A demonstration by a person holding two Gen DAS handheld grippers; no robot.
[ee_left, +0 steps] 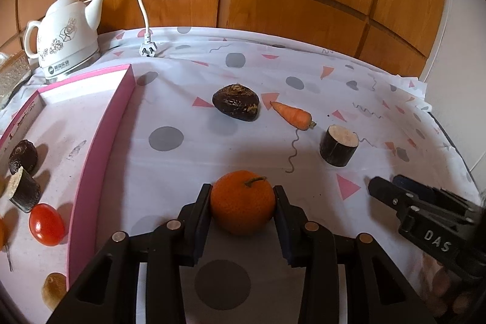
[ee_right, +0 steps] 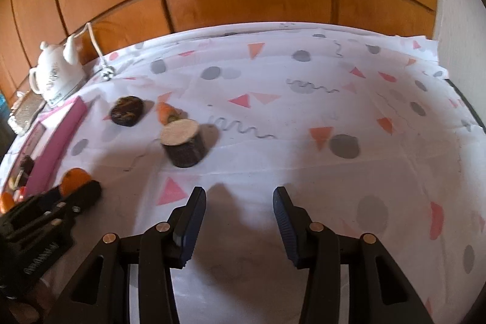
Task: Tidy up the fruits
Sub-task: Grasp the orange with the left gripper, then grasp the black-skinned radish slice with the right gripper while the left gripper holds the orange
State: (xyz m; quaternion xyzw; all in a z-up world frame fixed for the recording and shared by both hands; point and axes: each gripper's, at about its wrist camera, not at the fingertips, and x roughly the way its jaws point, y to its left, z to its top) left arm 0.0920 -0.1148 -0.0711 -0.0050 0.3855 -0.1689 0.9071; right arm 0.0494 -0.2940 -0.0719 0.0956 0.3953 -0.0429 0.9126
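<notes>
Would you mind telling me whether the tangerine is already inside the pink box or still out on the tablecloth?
Out. The tangerine sits on the tablecloth between the left tongs, right of the pink box.

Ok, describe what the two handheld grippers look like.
Both are matte black plastic. The left gripper and right gripper each have two flat fingers with dark blue ribbed pads, brass-coloured pivot pins and triangular cut-outs. The right one's side shows raised "DAS" lettering.

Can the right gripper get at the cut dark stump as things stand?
Probably yes: the right gripper is open and empty, and only bare tablecloth lies between it and the stump.
</notes>
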